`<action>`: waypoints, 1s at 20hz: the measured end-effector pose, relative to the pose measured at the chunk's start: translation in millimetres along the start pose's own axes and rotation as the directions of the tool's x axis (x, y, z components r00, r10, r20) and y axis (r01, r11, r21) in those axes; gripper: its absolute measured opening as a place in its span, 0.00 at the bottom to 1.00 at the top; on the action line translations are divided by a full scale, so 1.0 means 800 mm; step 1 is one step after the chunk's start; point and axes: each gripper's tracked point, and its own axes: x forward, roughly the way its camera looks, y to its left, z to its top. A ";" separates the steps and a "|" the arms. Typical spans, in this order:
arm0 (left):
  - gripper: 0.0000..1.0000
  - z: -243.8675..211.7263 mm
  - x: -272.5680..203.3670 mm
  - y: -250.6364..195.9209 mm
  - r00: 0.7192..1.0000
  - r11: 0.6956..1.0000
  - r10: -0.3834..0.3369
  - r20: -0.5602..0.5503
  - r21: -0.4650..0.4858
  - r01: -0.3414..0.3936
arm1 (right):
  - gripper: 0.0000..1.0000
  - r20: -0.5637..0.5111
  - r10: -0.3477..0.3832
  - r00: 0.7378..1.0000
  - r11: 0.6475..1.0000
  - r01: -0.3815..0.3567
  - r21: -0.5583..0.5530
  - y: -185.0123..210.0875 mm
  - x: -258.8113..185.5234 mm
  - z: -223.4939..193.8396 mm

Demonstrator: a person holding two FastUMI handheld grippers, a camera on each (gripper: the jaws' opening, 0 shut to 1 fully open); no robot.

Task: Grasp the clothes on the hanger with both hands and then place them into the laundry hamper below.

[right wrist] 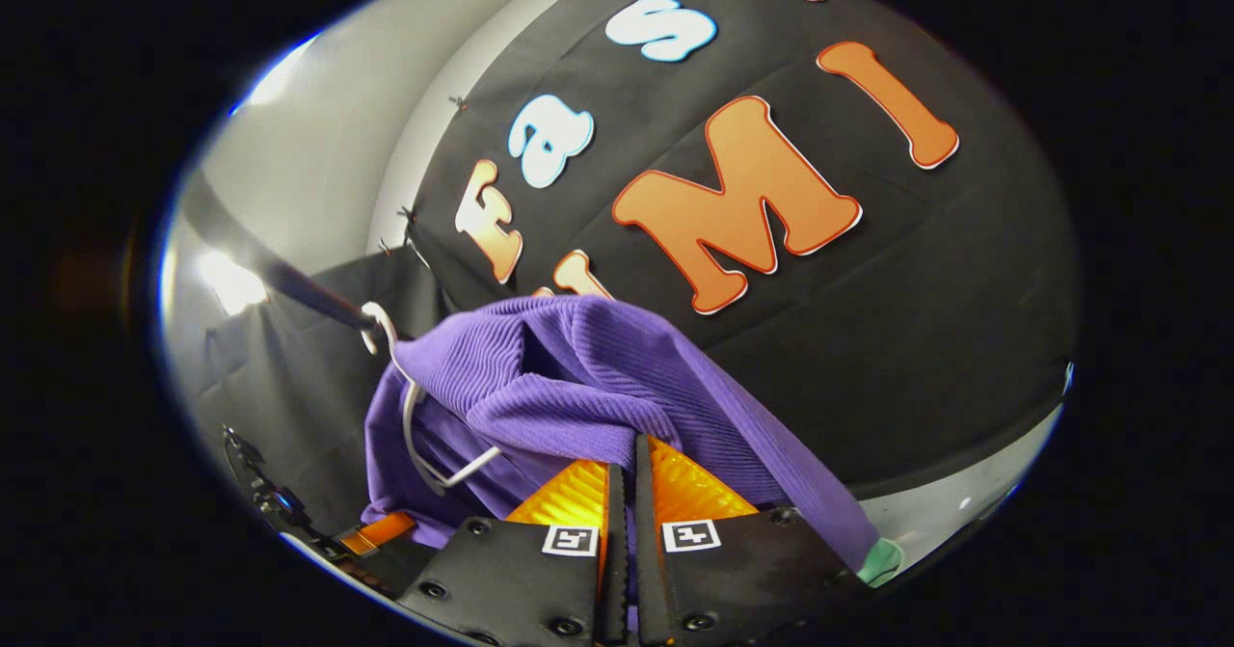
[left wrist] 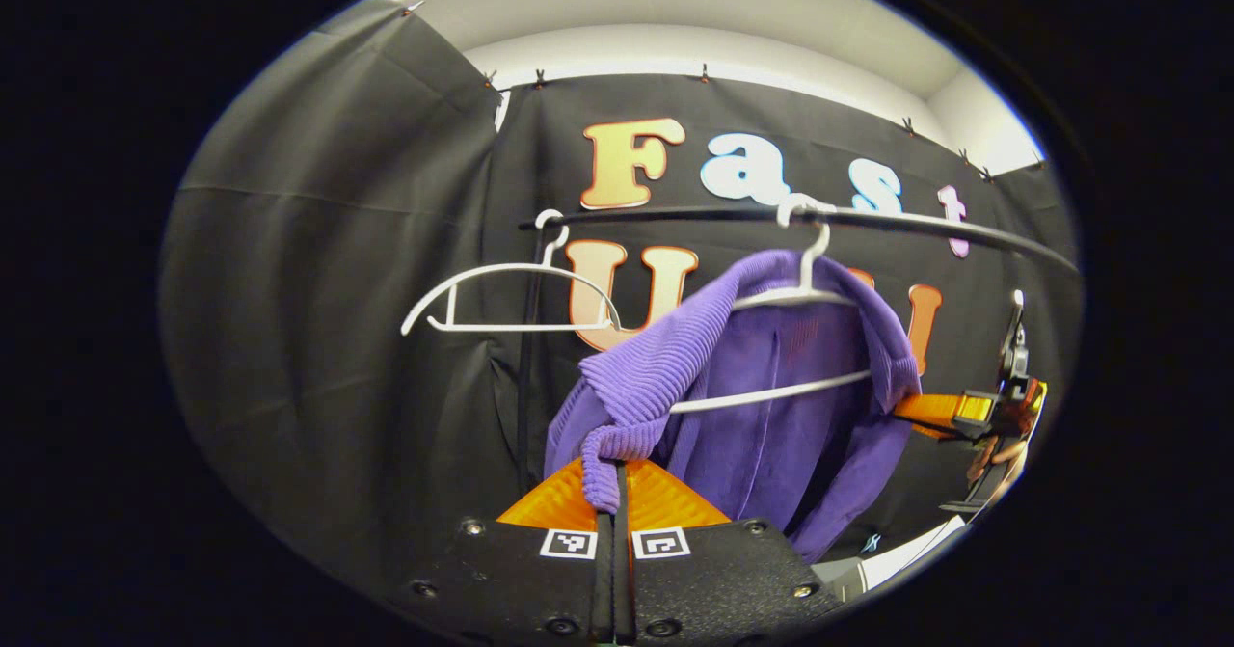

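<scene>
A purple ribbed garment (left wrist: 762,406) hangs on a white hanger (left wrist: 805,290) from a dark rail (left wrist: 868,218). At the bottom of the left gripper view, my left gripper (left wrist: 617,469) is shut on a bunched fold of the garment's collar edge. My right gripper (left wrist: 950,416) reaches in from the far right and holds the garment's other shoulder. In the right gripper view, my right gripper (right wrist: 629,459) is shut on the purple garment (right wrist: 588,377), whose ribbed cloth drapes over its fingers. The hanger (right wrist: 415,425) sits to the left, and the left gripper (right wrist: 381,531) shows at the lower left.
An empty white hanger (left wrist: 511,295) hangs on the same rail to the left of the garment. Black cloth walls close the booth behind and to the left. A pale floor strip (left wrist: 906,555) shows at the lower right, and a small green thing (right wrist: 879,560) lies low right.
</scene>
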 end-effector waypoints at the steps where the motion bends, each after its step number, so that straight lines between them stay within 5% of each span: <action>1: 0.01 0.010 -0.003 0.008 1.000 1.000 0.010 0.014 -0.007 -0.010 | 0.11 0.013 0.005 1.000 1.000 -0.005 0.000 -0.001 0.000 0.006; 5: 0.00 0.029 0.005 0.036 0.999 1.000 0.027 0.022 -0.004 -0.026 | 0.11 0.053 0.040 0.998 0.999 -0.040 -0.006 0.003 -0.004 0.024; 12: 0.02 0.053 0.044 0.056 0.991 0.993 -0.116 0.069 -0.011 0.117 | 0.11 0.158 0.025 0.987 1.000 -0.024 -0.003 0.021 -0.037 0.051; 20: 0.00 0.094 0.065 0.091 0.978 0.981 -0.171 0.115 -0.068 0.180 | 0.11 0.213 0.014 0.977 0.998 -0.025 0.050 0.029 -0.029 0.114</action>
